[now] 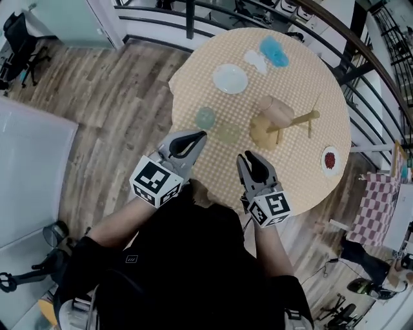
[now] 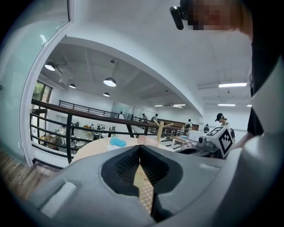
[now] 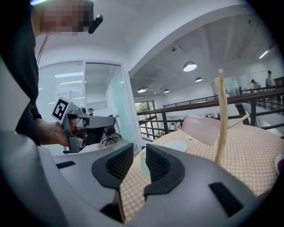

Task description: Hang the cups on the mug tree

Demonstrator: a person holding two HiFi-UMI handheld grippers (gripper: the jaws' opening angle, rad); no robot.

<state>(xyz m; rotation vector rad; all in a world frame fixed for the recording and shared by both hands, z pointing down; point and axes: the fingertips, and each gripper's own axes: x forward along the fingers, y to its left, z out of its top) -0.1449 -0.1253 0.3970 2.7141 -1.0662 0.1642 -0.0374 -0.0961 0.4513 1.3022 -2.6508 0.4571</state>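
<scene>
A wooden mug tree point(image 1: 287, 124) stands right of the round table's middle, and a pink cup point(image 1: 273, 109) rests against it. A pale green cup point(image 1: 205, 118) and a yellowish cup point(image 1: 228, 133) stand on the cloth near the front. My left gripper point(image 1: 197, 136) is shut and empty, its tips just short of the green cup. To its right, my right gripper point(image 1: 250, 156) has its jaws a little apart with nothing between them. The right gripper view looks past the right gripper point(image 3: 139, 153) to the green cup point(image 3: 144, 163), the tree point(image 3: 220, 119) and the pink cup point(image 3: 207, 129). In the left gripper view, the left gripper point(image 2: 140, 148) points towards the tree point(image 2: 160, 131).
A white dish point(image 1: 230, 78), a white item point(image 1: 255, 60) and a blue item point(image 1: 274, 51) lie at the table's far side. A small red-patterned plate point(image 1: 330, 160) sits near the right edge. A dark railing point(image 1: 193, 19) runs behind the table, with wooden floor to the left.
</scene>
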